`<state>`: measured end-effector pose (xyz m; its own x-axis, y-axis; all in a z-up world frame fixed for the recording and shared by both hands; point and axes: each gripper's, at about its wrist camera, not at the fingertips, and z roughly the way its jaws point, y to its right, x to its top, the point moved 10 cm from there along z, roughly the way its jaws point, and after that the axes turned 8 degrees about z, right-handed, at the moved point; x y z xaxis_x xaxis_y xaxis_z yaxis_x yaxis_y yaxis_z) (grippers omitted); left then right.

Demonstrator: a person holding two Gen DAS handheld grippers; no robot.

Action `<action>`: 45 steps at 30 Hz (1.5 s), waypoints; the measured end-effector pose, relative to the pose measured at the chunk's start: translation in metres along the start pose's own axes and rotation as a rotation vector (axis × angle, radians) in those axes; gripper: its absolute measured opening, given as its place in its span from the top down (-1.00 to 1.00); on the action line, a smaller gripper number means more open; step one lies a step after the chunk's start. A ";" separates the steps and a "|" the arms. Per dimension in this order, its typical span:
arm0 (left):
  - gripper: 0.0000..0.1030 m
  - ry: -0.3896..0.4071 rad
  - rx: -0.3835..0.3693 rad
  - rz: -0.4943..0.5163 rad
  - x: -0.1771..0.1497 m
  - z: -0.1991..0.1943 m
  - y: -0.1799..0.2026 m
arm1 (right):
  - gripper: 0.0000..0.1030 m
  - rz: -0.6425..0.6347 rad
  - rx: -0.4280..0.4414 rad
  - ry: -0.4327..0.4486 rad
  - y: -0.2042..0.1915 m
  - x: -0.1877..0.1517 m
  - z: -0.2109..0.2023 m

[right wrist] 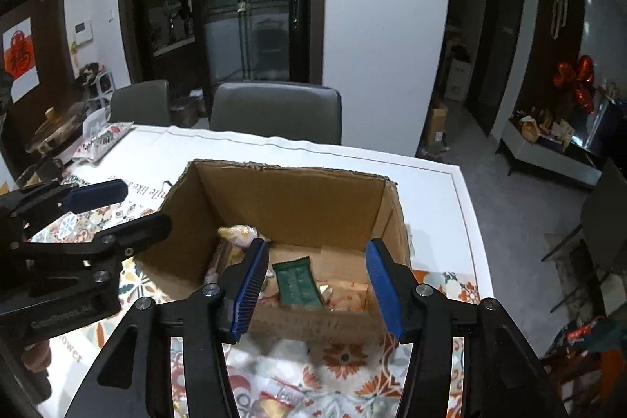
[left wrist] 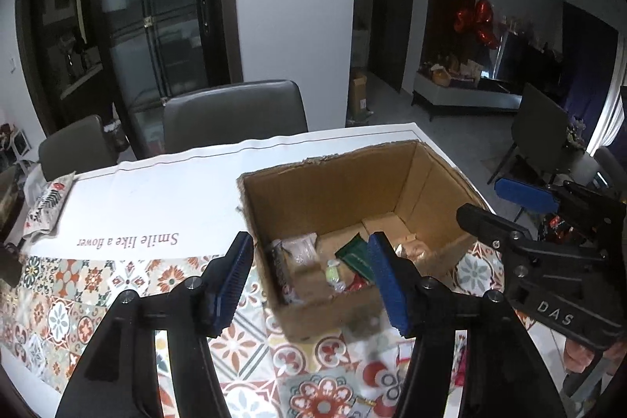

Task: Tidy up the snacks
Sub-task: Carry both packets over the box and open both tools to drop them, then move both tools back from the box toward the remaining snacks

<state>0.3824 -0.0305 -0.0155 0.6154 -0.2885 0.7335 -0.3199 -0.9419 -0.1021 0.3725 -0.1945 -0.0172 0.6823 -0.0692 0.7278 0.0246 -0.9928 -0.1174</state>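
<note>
Cardboard box (left wrist: 352, 183) open-topped on patterned tablecloth (left wrist: 78, 300), near table's right edge. Snacks inside on box floor: green packet (right wrist: 298, 281) lying flat mid-box, pale wrapped bun (right wrist: 237, 236) against left wall, clear packet (left wrist: 299, 247) and small bottle-like item (left wrist: 333, 271) toward near left corner, golden wrappers (right wrist: 345, 294) to the right of the green packet.

Left gripper (left wrist: 309, 281) held above near left part of box, jaws wide apart, nothing between pads. Through the gap: near wall of box and the snacks below; no contact with any of them.

Right gripper (right wrist: 317, 286) poised over near edge of box, jaws likewise spread, empty. Green packet framed between the fingertips in right wrist view but lower, on box floor, not touched.

Loose wrapped snacks (right wrist: 278, 398) on cloth just in front of box, below right gripper. Printed bag (left wrist: 49, 202) lying at far left of table, well apart from box. Two grey chairs (right wrist: 274, 112) behind table.
</note>
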 end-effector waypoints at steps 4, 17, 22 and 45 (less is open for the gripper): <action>-0.16 0.025 0.000 0.017 -0.016 -0.020 0.006 | -0.03 0.019 0.012 0.020 -0.005 -0.012 -0.016; -0.17 0.080 0.025 0.101 -0.073 -0.068 0.027 | -0.05 0.029 0.057 0.028 -0.024 -0.077 -0.052; -0.18 0.067 0.008 0.110 -0.097 -0.068 0.035 | -0.16 0.018 0.070 -0.012 -0.029 -0.108 -0.052; -0.17 -0.150 -0.107 0.088 -0.198 -0.013 0.070 | -0.16 0.081 0.081 -0.289 -0.020 -0.225 -0.012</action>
<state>0.2292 -0.0368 -0.1591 0.6796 -0.3987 0.6158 -0.4470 -0.8906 -0.0833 0.2098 -0.1601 -0.1706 0.8634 -0.1054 0.4934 0.0121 -0.9733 -0.2292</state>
